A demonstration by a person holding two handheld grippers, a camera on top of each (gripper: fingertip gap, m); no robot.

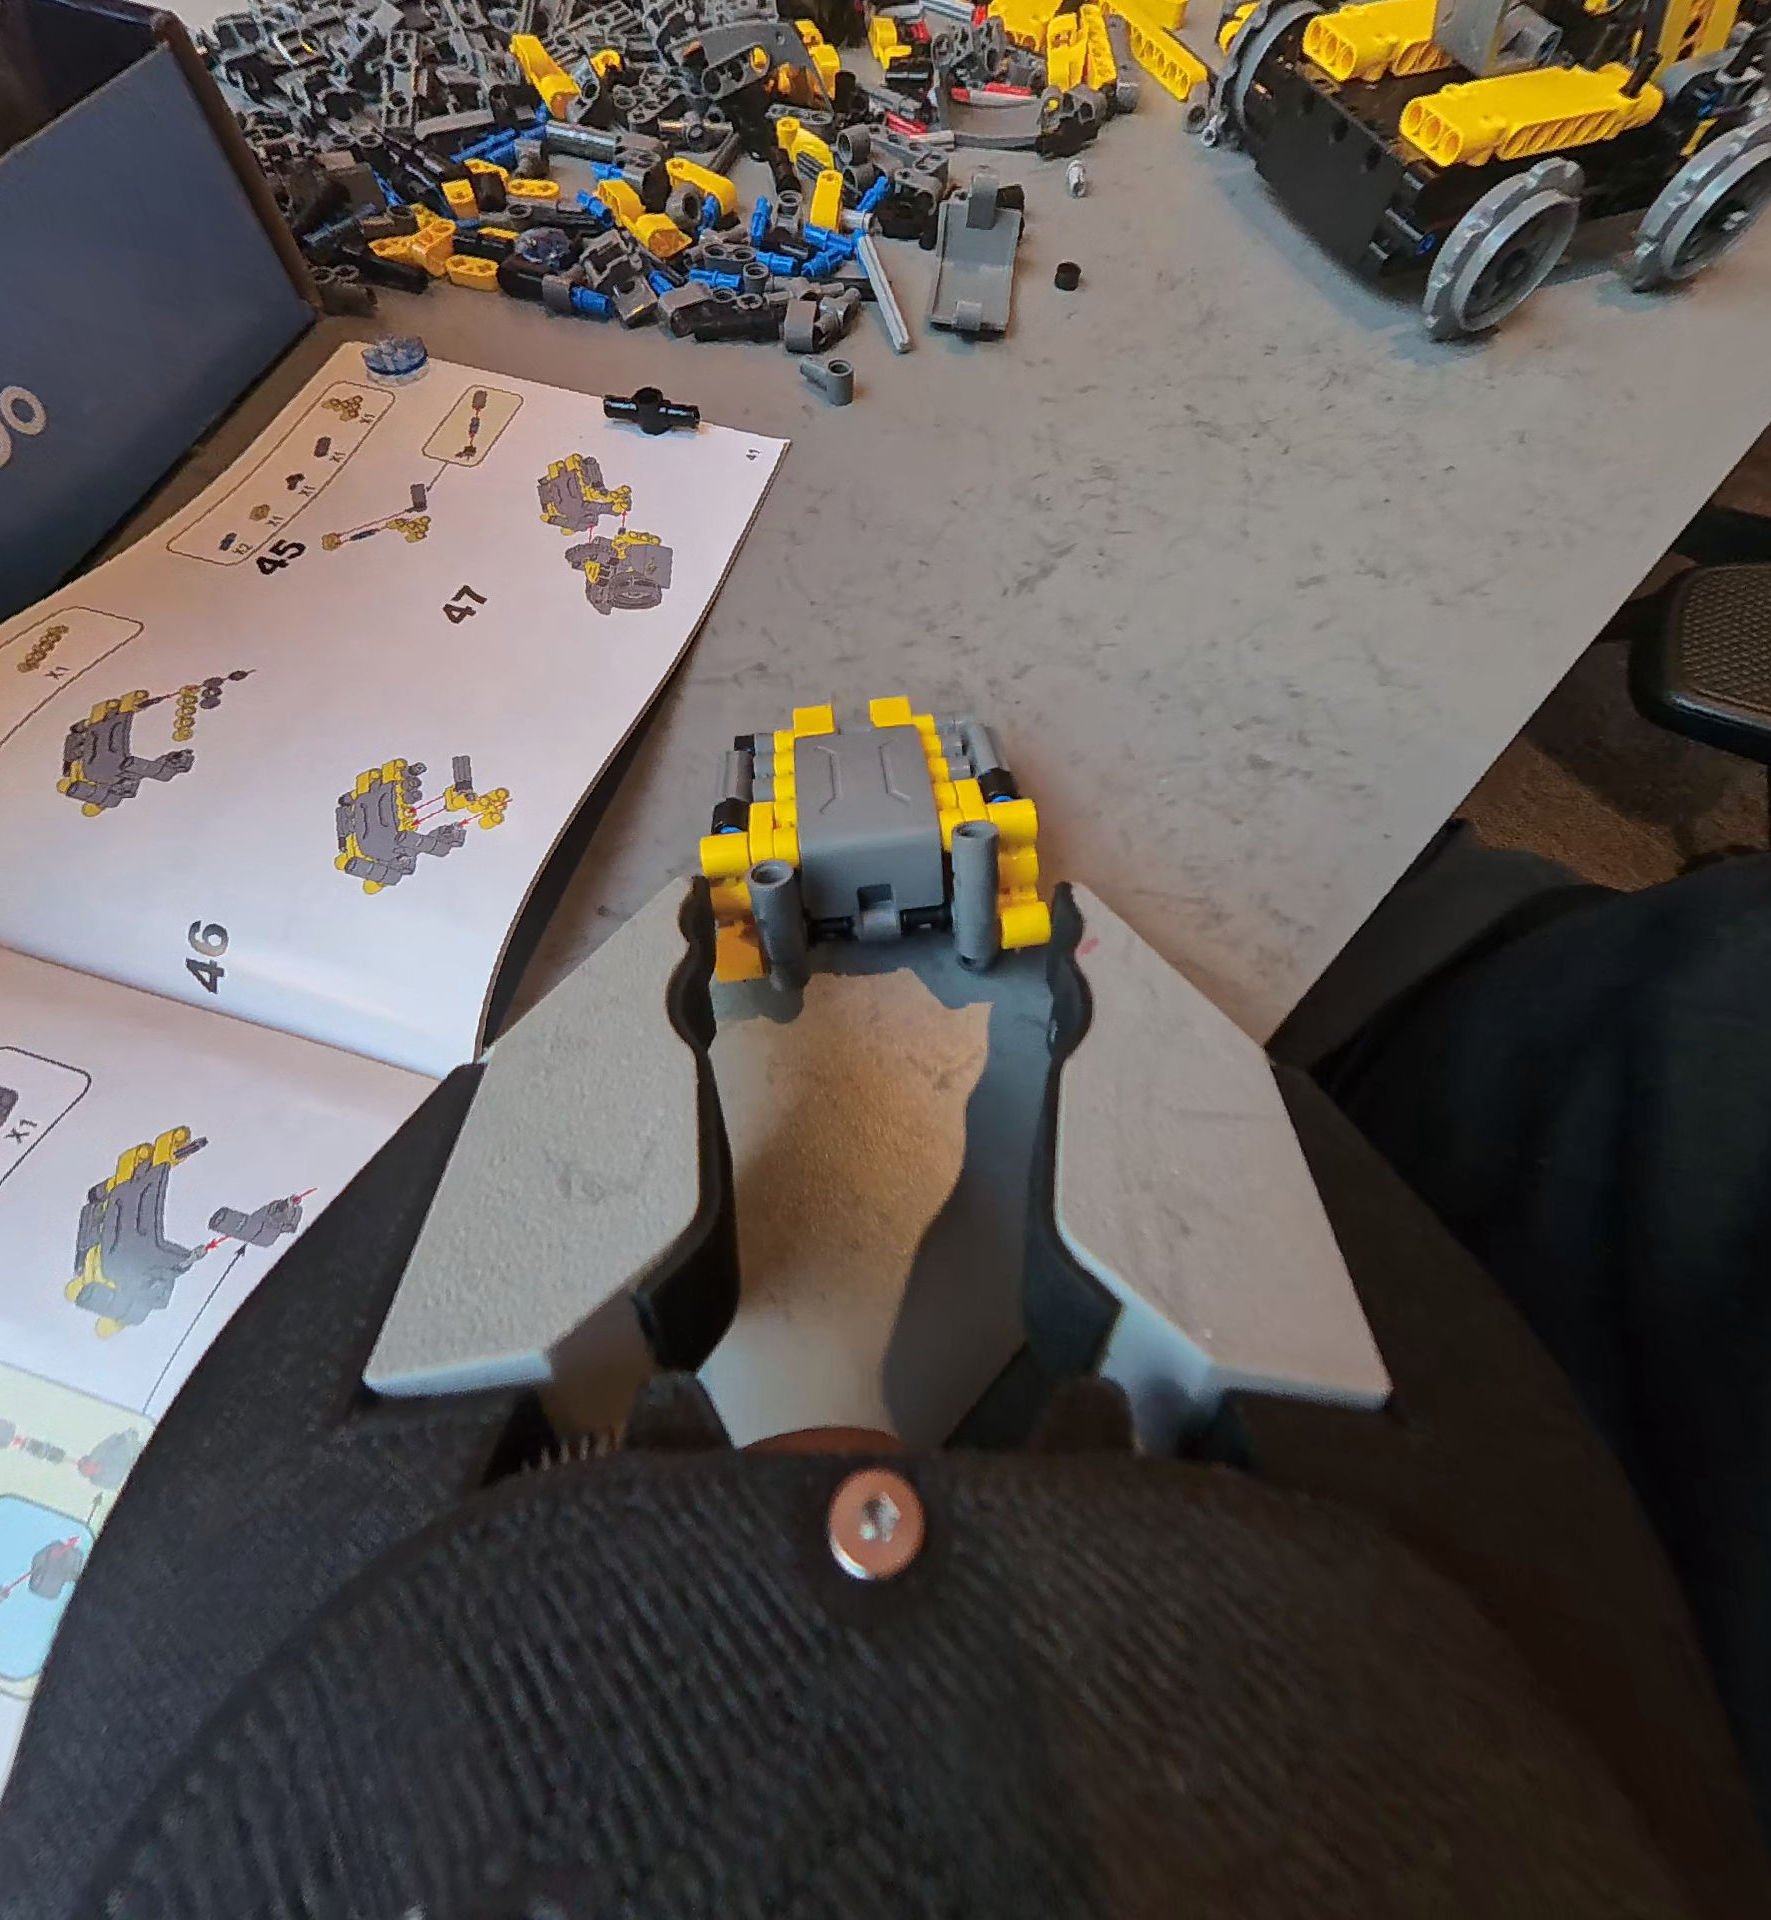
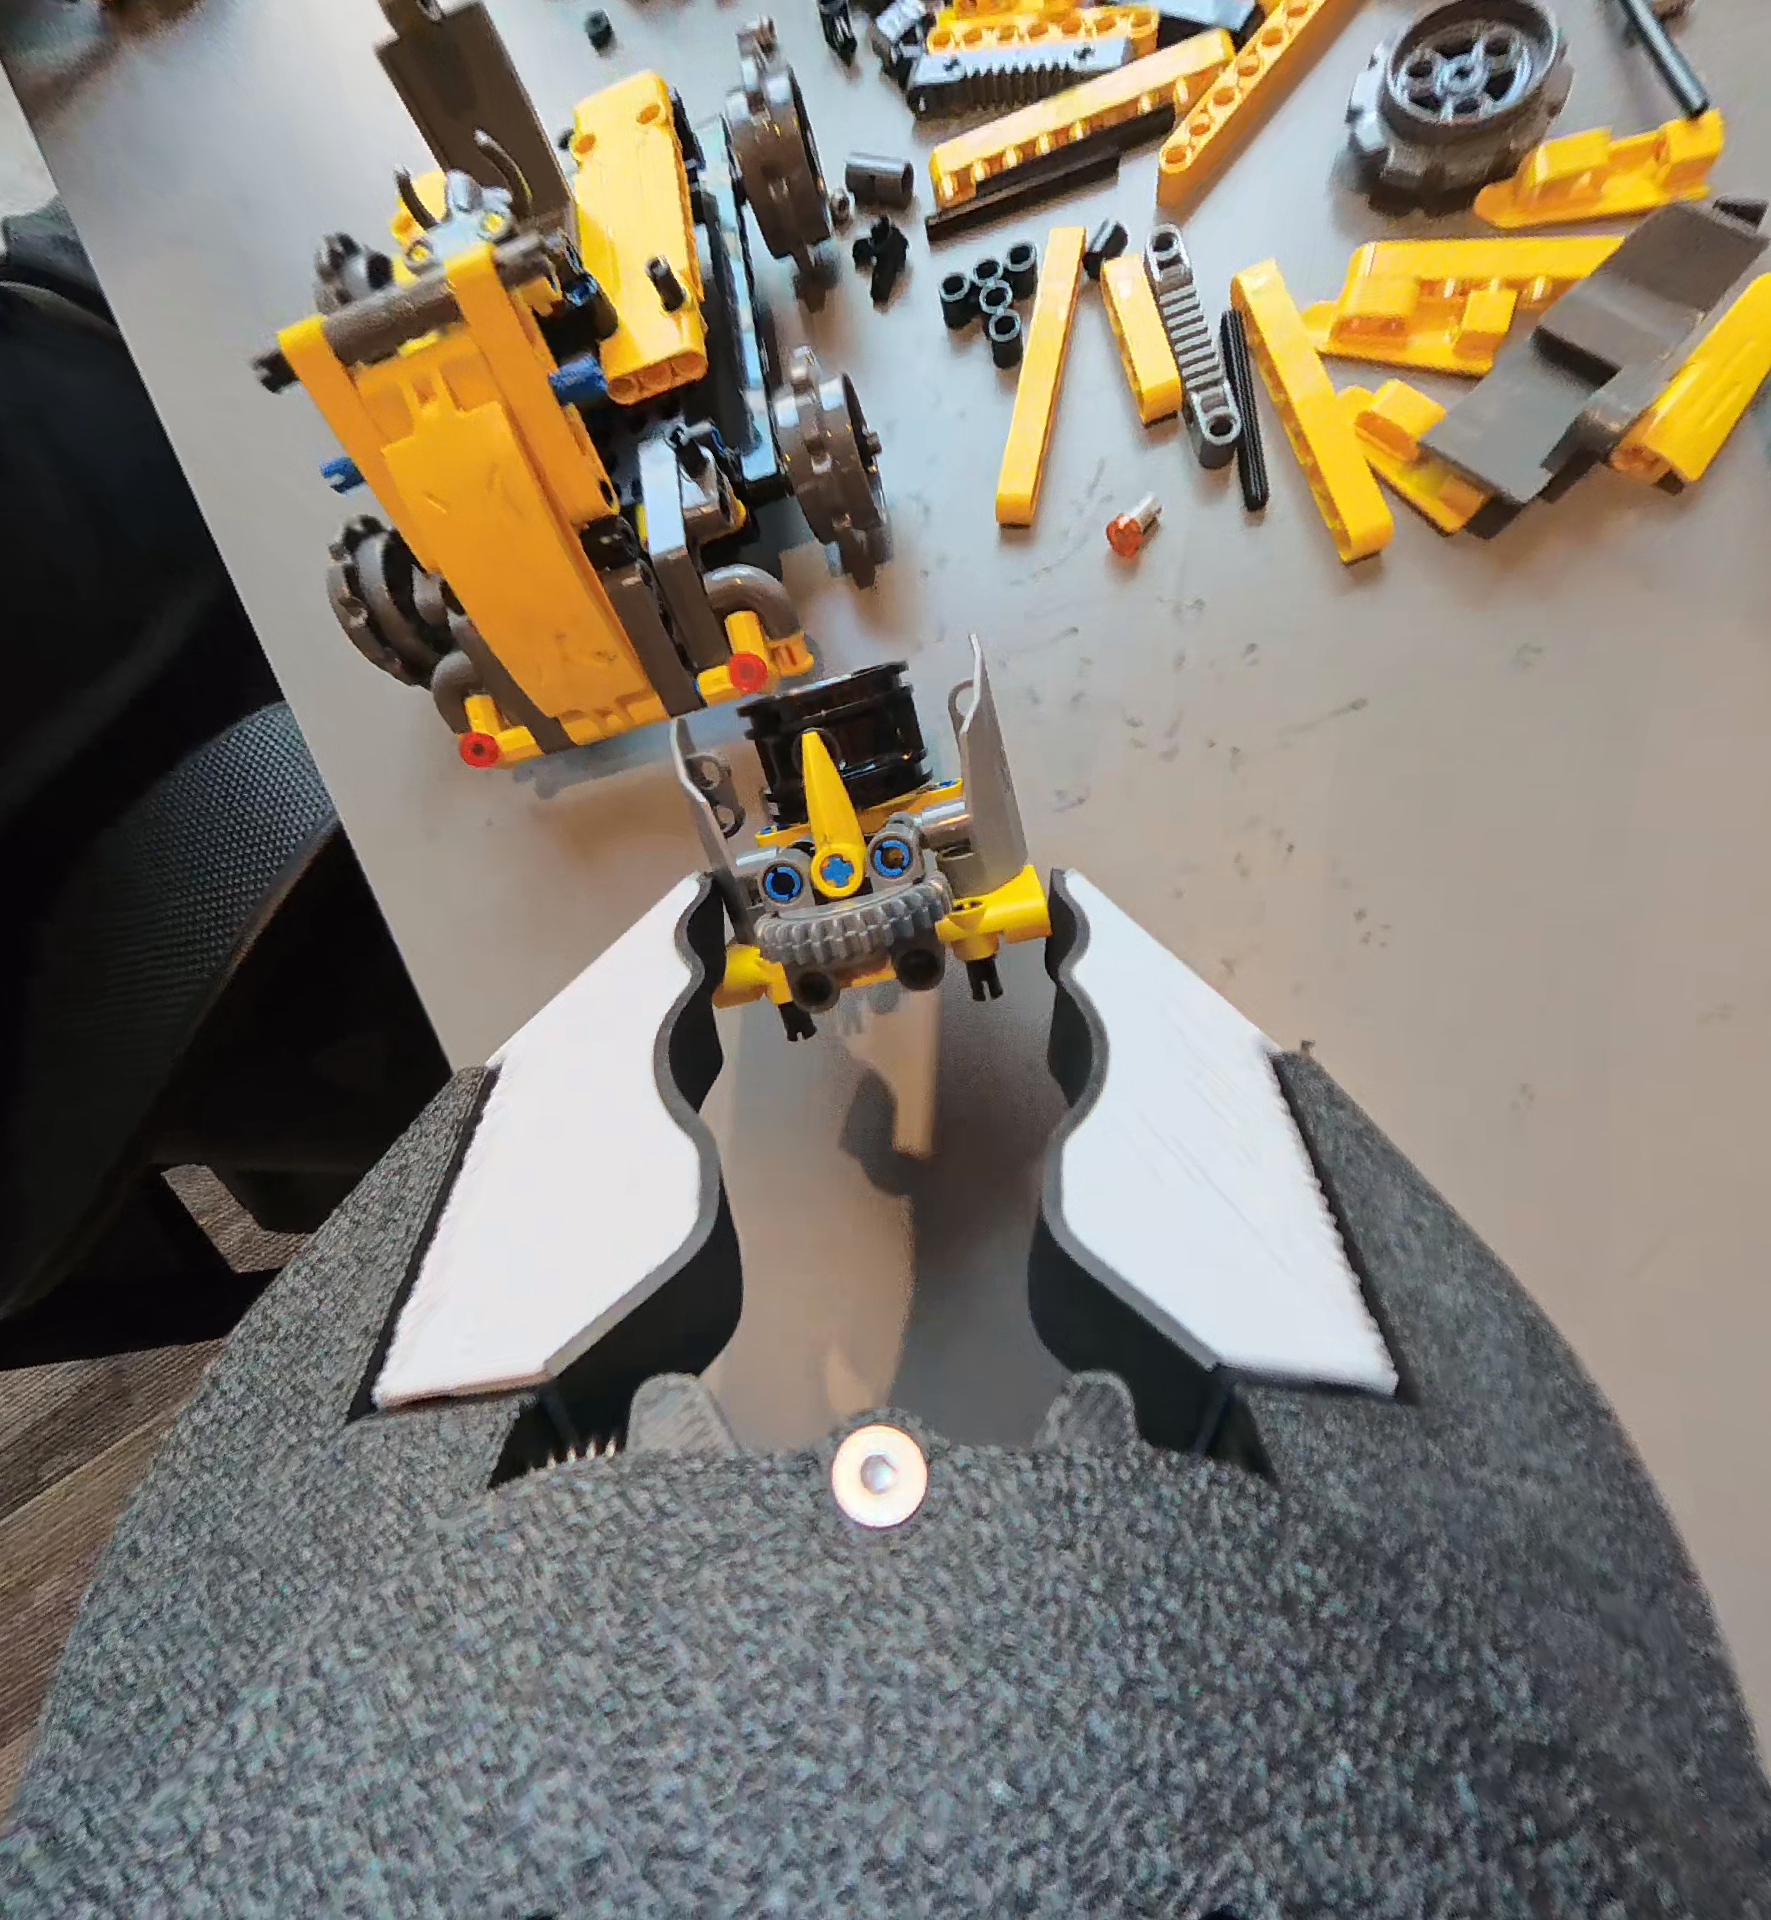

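Near table edge: your left gripper [image 1: 873, 940] grips the yellow-and-grey brick block [image 1: 873, 831]; grey table [image 1: 1224, 582] edge close right.
Right gripper [image 2: 881, 940]: grips small geared yellow-grey brick assembly [image 2: 850, 883].
Obstacle: yellow wheeled brick vehicle [image 2: 548, 436] just ahead-left.

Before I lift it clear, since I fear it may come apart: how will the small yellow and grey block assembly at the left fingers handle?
The small yellow and grey assembly looks stiff and light, being pinned plastic. Its two upright grey tubes may pop off if squeezed. It sits flat on the table, so rolling seems unlikely.
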